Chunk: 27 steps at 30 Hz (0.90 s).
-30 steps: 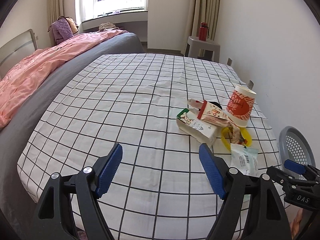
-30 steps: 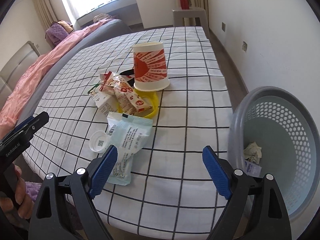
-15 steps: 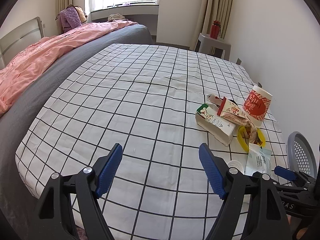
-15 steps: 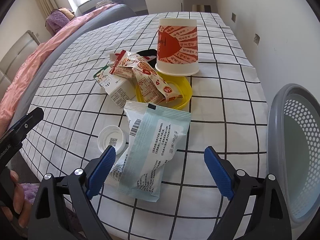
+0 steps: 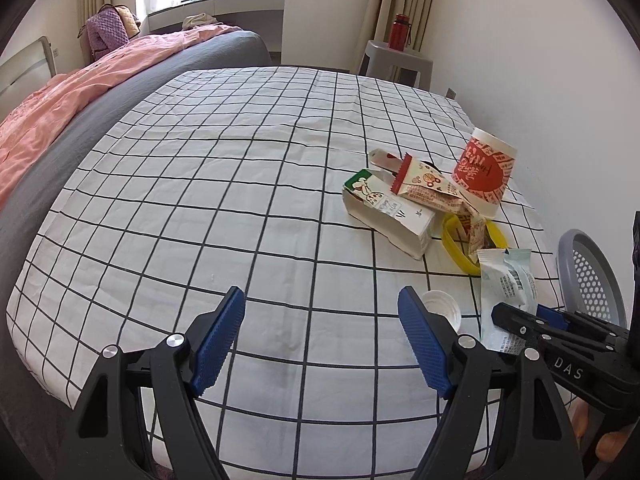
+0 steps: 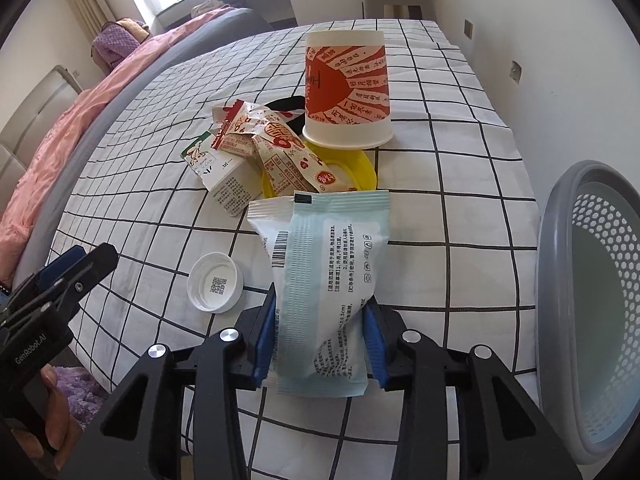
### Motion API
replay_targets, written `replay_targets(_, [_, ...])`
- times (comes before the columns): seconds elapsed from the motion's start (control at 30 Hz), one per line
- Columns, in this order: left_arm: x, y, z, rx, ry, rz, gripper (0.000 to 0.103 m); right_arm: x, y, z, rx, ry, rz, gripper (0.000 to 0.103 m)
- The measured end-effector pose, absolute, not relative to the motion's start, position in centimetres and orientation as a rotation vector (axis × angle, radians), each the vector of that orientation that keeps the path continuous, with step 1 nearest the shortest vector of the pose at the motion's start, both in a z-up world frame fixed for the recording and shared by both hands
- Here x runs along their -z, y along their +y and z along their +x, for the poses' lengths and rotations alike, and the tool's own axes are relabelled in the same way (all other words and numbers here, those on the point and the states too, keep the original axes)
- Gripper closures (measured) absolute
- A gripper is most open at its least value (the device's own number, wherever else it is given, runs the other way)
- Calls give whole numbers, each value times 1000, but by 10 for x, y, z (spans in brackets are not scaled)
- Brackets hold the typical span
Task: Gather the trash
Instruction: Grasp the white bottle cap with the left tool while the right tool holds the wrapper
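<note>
A pale blue and white packet [image 6: 320, 248] lies on the checked cloth [image 6: 440, 200]. My right gripper [image 6: 319, 312] is closing on the packet's near end, its blue pads [image 6: 266, 320] pressing both sides. Beyond it sit a yellow lid [image 6: 360, 164], red snack wrappers [image 6: 280, 144], a milk carton [image 6: 224, 176] and an upturned red and white paper cup [image 6: 346, 96]. A white cap [image 6: 216, 282] lies left of the packet. My left gripper [image 5: 320, 300] hangs open over bare cloth, left of the white cap [image 5: 440, 308] and packet [image 5: 506, 280].
A grey perforated basket [image 6: 592, 312] stands off the table's right edge, against the wall. A bed with a pink quilt [image 5: 60, 100] runs along the left. A grey stool [image 5: 396, 56] carrying a red bottle [image 5: 401, 32] stands at the far end.
My right gripper came forward over the packet and its jaws went from wide apart to pressing on it. My left gripper dipped toward the cloth and stayed open.
</note>
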State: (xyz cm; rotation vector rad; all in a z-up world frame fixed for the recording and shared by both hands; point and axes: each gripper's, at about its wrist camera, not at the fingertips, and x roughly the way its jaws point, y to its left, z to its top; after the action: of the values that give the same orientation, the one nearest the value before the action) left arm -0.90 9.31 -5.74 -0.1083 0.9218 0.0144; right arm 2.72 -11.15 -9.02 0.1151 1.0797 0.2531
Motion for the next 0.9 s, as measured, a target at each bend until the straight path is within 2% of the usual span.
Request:
replay_targets(0.57, [79, 25, -5, 112, 993, -8, 28, 57, -173, 5, -248, 974, 256, 65])
replay_targets(0.9, [95, 11, 9, 77, 1040, 8, 28, 49, -191, -3, -266, 955, 291, 65])
